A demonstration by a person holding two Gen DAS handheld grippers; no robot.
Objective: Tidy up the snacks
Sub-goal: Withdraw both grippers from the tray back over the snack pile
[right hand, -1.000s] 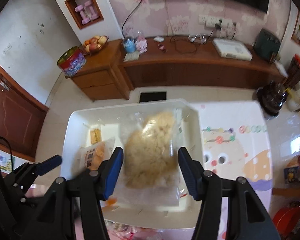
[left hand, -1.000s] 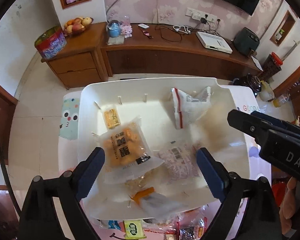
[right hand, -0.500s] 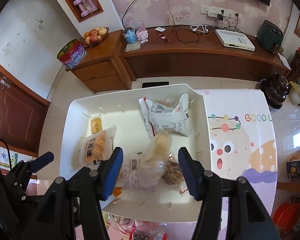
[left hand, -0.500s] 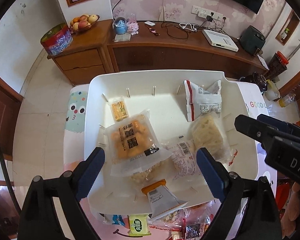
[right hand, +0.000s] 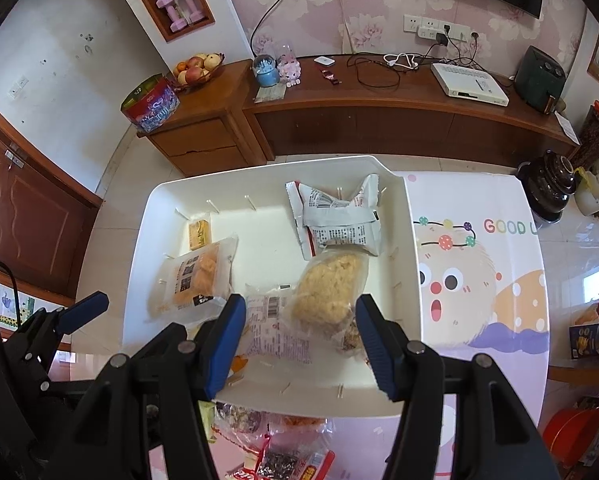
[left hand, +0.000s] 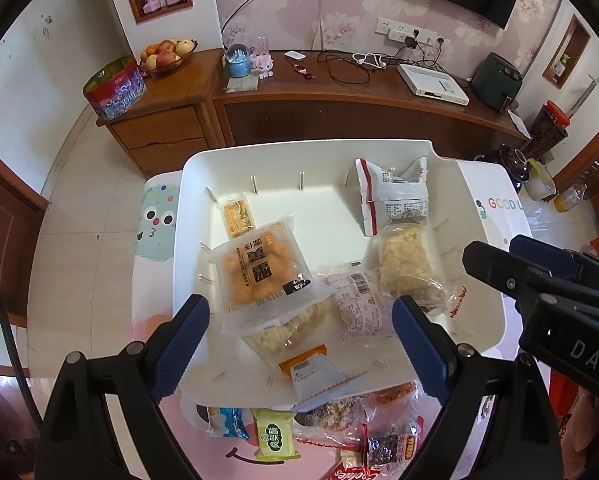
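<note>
A white bin (left hand: 187,184) (right hand: 147,216) sits on the table and holds several snack packets: an orange pastry pack (left hand: 259,276) (right hand: 195,276), a pale puffed-rice pack (left hand: 407,264) (right hand: 331,284), a white and red wrapper (left hand: 395,196) (right hand: 339,220), a small yellow bar (left hand: 238,216) (right hand: 199,233) and a printed clear pack (left hand: 359,300) (right hand: 275,328). My left gripper (left hand: 299,340) is open and empty above the bin's near side. My right gripper (right hand: 299,340) is open and empty above the puffed-rice pack; it shows at the right of the left wrist view (left hand: 539,280).
Loose snack packets (left hand: 331,424) (right hand: 267,440) lie on the cartoon-print table (right hand: 479,280) in front of the bin. A wooden sideboard (right hand: 379,112) stands behind. A red object (right hand: 575,428) is at the lower right.
The puffed-rice pack left my right gripper and now lies in the bin at its right side. Both grippers have drawn back and up from the bin.
</note>
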